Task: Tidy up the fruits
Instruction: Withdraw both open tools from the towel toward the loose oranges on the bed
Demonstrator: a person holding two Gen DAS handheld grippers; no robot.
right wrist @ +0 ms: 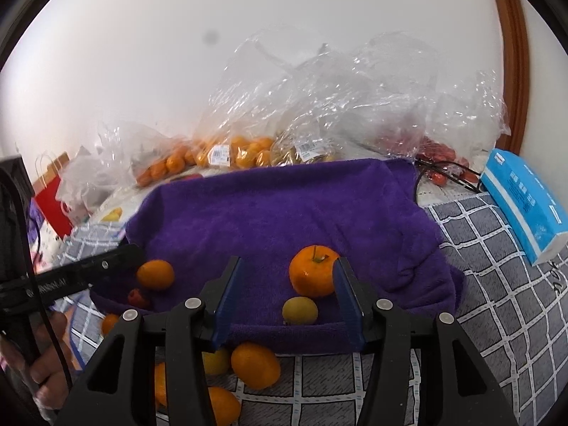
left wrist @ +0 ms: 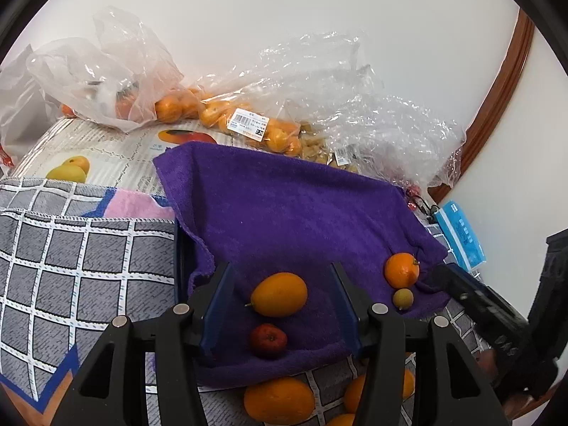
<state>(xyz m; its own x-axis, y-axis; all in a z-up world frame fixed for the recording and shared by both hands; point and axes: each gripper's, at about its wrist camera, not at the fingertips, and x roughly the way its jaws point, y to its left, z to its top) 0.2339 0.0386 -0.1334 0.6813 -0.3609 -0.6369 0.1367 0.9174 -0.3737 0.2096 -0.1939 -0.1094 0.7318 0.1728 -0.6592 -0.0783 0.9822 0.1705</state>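
Observation:
A purple towel (left wrist: pixel 291 213) lies over the grey checked cloth. My left gripper (left wrist: pixel 280 271) stands open over its near edge. An oval orange fruit (left wrist: pixel 279 294) lies loose between the fingers, with a gap on each side. A small red fruit (left wrist: pixel 268 340) sits just behind it. My right gripper (right wrist: pixel 288 262) is open too. A stemmed tangerine (right wrist: pixel 312 271) rests against its right finger, well clear of the left one. A small yellow-green fruit (right wrist: pixel 300 310) lies in front of that tangerine. Several loose oranges (right wrist: pixel 255 365) lie on the cloth below the towel's edge.
Clear plastic bags of tangerines (left wrist: pixel 184 106) and other fruit line the wall behind the towel. A blue tissue pack (right wrist: pixel 525 206) lies at the right on the checked cloth (right wrist: pixel 497 301). A red paper bag (right wrist: pixel 53 195) stands far left. A hand (right wrist: pixel 46 355) holds the left gripper's handle.

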